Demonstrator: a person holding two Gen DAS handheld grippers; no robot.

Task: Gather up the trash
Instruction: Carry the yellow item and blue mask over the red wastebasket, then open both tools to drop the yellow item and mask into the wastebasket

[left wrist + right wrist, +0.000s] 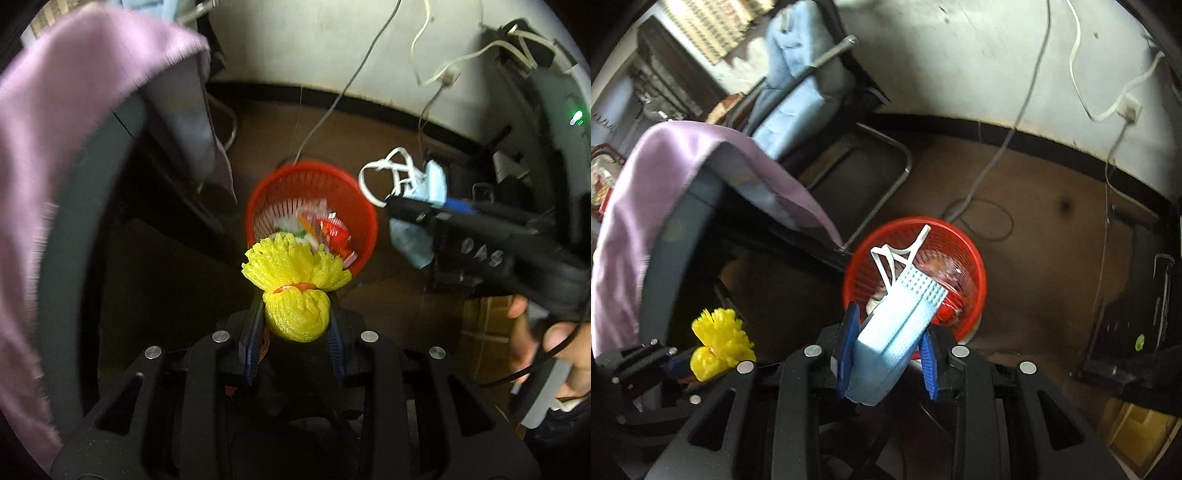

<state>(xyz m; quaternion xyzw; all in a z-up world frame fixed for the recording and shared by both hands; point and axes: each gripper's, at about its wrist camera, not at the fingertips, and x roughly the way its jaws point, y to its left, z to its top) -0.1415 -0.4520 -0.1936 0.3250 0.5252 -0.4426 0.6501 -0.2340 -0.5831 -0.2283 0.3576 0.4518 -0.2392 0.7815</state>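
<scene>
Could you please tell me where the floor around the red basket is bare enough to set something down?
Bare brown floor lies between the red mesh plastic basket and the black skirting. Crowded: the metal chair frame and lilac cloth opposite, grey cable loop behind.

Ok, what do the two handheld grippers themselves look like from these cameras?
Both are black plastic with silver bolt heads and blue ribbed fingers. The right gripper has white "DAS" lettering on its body and a thin black cable by the hand. The left gripper looks the same.
</scene>
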